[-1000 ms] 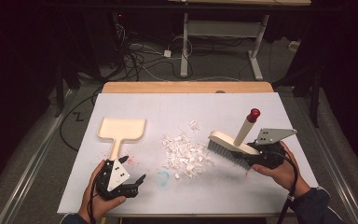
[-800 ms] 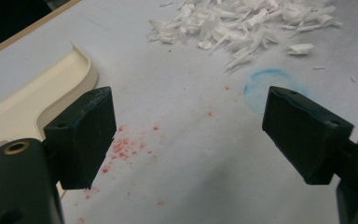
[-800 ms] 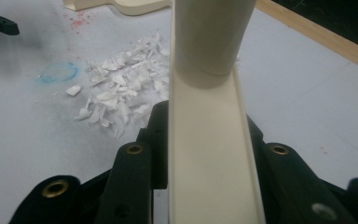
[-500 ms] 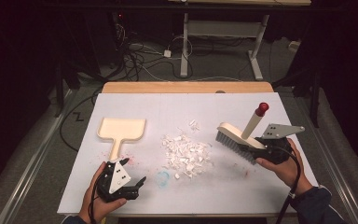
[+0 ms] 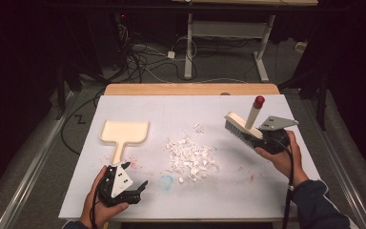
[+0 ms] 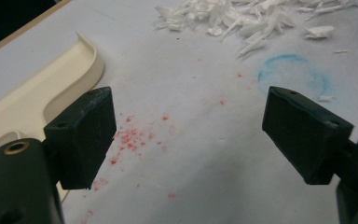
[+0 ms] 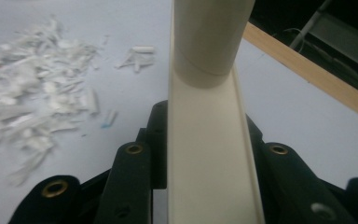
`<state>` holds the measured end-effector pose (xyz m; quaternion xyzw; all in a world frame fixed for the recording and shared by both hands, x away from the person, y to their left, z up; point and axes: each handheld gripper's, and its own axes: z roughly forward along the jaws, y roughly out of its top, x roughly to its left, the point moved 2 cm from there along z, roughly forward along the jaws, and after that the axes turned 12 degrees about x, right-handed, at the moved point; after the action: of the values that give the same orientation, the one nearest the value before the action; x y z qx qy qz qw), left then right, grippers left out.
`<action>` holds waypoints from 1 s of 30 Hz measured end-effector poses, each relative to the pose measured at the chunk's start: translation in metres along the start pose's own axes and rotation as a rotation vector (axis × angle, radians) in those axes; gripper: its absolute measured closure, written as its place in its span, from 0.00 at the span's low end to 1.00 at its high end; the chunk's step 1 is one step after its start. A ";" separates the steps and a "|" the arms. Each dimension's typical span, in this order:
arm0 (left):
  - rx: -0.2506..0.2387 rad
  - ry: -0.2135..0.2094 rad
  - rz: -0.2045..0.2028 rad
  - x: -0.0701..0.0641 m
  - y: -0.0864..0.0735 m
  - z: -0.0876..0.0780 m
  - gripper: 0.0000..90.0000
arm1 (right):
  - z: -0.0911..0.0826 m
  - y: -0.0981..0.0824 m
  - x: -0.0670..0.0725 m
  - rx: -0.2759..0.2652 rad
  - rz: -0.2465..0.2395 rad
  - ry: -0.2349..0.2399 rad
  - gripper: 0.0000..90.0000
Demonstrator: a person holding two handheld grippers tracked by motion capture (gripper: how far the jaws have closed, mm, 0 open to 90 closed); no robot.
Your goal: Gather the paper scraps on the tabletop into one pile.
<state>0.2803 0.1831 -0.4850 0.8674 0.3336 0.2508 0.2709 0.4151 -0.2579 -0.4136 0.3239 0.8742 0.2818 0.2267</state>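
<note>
Your desk (image 5: 138,200) is covered by a white sheet, and on it, largest first: the cream dustpan (image 5: 124,132) at the left, lying flat with its handle pointing near, toward your left gripper (image 5: 140,187). Next the brush (image 5: 240,125) at the right, a cream block with dark bristles along its left edge and a pale handle ending in a red cap, tilted and held off the desk. Then the pile of white scraps (image 5: 190,155) in the middle, between pan and brush, with a few stray bits at its far side.

In the right gripper view the brush back (image 7: 205,154) runs up the middle and its handle is cut off at the top, so the bristles are hidden there. The pan is cut off at the left edge of the left gripper view.

Your right gripper (image 5: 262,138) has its jaws clamped on the brush block, one on each side. Your left jaws stand wide apart with nothing between them, bare sheet below, the pan just to their left and the scraps beyond.
</note>
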 end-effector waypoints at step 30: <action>0.010 -0.043 0.024 -0.001 -0.001 0.005 0.18 | 0.118 0.080 0.068 0.001 -0.247 0.064 0.76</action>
<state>0.2820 0.1811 -0.4894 0.8779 0.3185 0.2337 0.2708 0.4718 -0.1194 -0.4641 0.2047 0.9144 0.2616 0.2314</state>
